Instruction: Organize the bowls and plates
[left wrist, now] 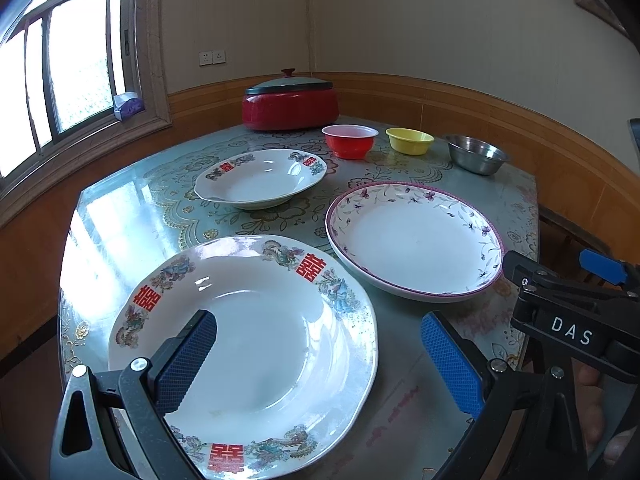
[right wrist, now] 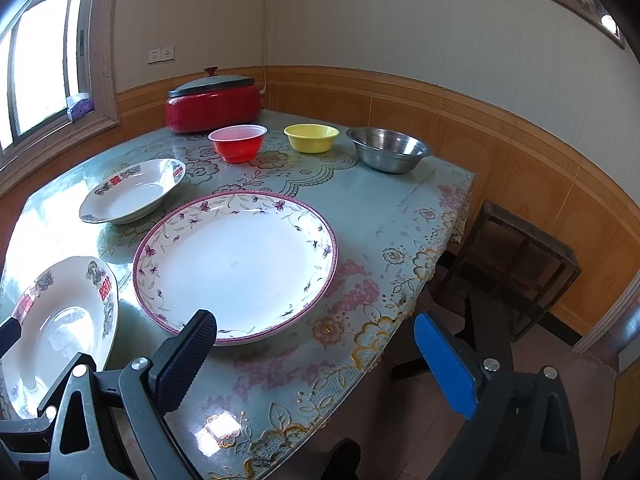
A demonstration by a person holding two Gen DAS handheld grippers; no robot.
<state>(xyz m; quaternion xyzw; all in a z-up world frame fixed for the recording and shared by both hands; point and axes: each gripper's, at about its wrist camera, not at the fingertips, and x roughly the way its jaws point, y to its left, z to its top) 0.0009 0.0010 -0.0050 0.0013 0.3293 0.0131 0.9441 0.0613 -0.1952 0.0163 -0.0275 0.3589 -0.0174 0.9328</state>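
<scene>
Two hand-held grippers are in view, one per hand, and both have their fingers spread wide apart with nothing between them.

Left hand-held gripper (left wrist: pixel 318 358): it hovers above the near dragon plate (left wrist: pixel 244 356). The left finger sits over the plate's well; the right finger sits just past the plate's right rim, over the bench (left wrist: pixel 120 216). No contact with the plate can be confirmed. Ahead and to the right of this hand-held gripper lies the purple-rimmed plate (left wrist: pixel 414 240), close to the near dragon plate but apart from it. Straight ahead, farther off, lies the small dragon plate (left wrist: pixel 260 178).

Right hand-held gripper (right wrist: pixel 316 360): it hovers over the near edge of the bench. Its left finger is over the near rim of the purple-rimmed plate; its right finger is beyond the bench edge, over the floor (right wrist: pixel 460 364). In the left wrist view its body appears at the right border, just beside the purple-rimmed plate.

Three bowls stand in a row at the far side of the bench, well ahead of both hand-held grippers, each apart from the next: red bowl (right wrist: pixel 238 143), yellow bowl (right wrist: pixel 311 137), steel bowl (right wrist: pixel 388 149). All are upright and empty.

Behind the red bowl, a red cooker (right wrist: pixel 214 106) with a lid stands at the far corner. A wooden stool (right wrist: pixel 508 268) stands on the floor to the right of the bench.
</scene>
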